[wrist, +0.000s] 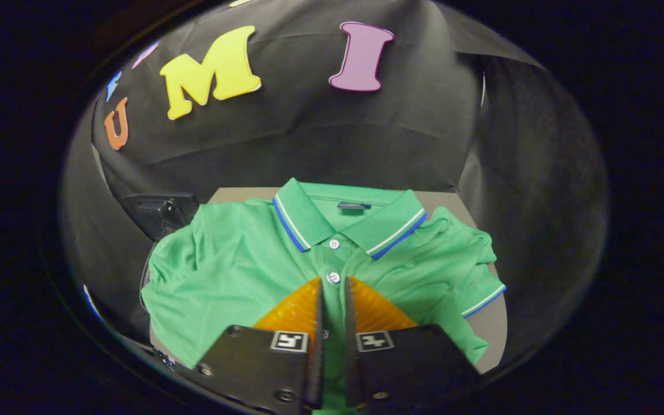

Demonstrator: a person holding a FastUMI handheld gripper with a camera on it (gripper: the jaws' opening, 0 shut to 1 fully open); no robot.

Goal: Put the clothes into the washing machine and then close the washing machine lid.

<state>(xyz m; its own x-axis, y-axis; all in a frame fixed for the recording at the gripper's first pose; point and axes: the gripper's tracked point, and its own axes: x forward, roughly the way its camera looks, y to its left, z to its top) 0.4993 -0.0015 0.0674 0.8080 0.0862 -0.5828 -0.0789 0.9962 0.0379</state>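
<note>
The step in hand looks like the pick-up of the shirt, the first half of the task; nothing has gone into the machine yet.

The tool is low over the shirt's front, its two fingers drawn nearly together with only a thin slot left between them. A strip of the placket shows in that slot, and a button sits just ahead of the tips. Whether the fingers already pinch the cloth or only rest over it I cannot tell: the fabric beneath them lies flat, with no bunching or lift.

The shirt is spread face up on the tabletop, collar beyond the tips, one sleeve out to each side of the tool. A dark object sits beyond and to the left of the tool, at the shirt's left shoulder; it may be part of the washing machine, but too little of it shows to be sure.

The tool points forward and down along the shirt's midline, roughly square to the collar, tilted steeply toward the tabletop.

The next move, as I judge it, calls for a firm pinch on the placket, then a lift high enough that the sleeves and hem clear the tabletop before swinging toward the machine. A loose grip on one thin layer could slip.
</note>
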